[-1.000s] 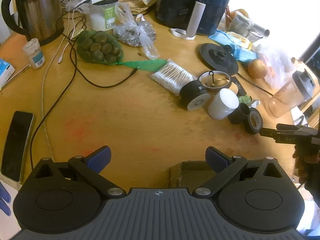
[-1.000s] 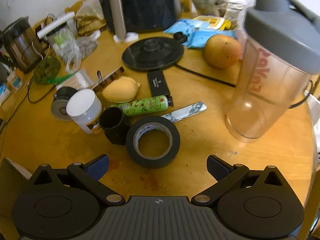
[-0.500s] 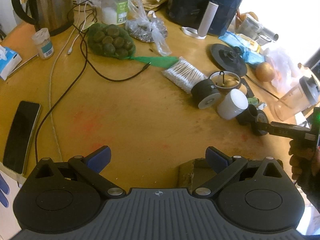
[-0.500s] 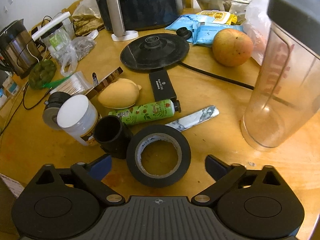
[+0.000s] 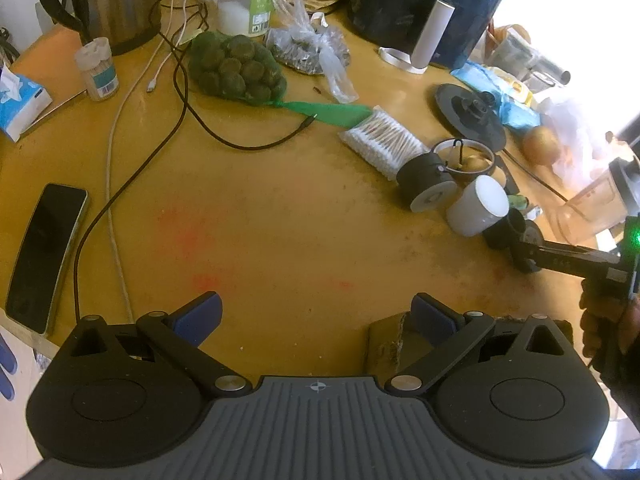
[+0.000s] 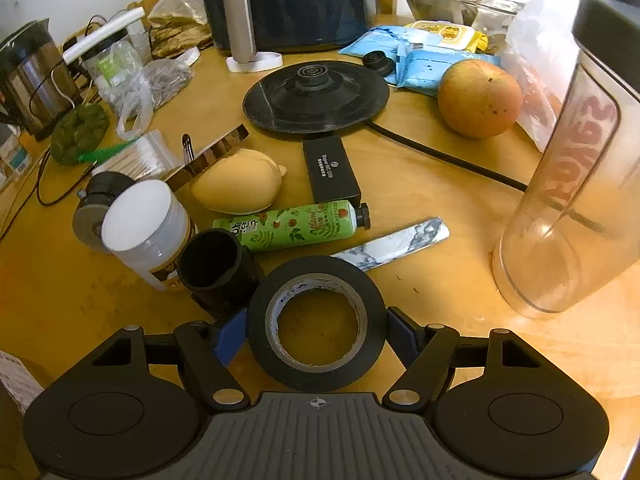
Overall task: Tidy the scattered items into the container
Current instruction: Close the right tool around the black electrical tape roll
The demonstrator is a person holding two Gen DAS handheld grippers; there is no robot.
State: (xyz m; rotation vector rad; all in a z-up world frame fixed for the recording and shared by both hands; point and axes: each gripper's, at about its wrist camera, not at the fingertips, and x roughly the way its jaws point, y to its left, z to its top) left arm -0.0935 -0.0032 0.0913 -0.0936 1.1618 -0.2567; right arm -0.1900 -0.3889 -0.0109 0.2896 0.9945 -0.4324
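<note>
A black tape roll lies flat on the wooden table between the fingers of my right gripper; the blue pads touch or nearly touch its sides. Behind it lie a black tube piece, a white jar, a green tube, a yellow sponge and a marbled strip. My left gripper is open and empty above the table's near edge. A cardboard box corner sits under its right finger. The right gripper shows in the left wrist view at the tape.
A clear shaker bottle stands right of the tape. A kettle base, an apple and an air fryer stand behind. In the left wrist view, a phone, cables, cotton swabs and a net bag.
My right gripper moved forward over the tape roll and narrowed its fingers around it. My left gripper pulled back and up a little, staying open.
</note>
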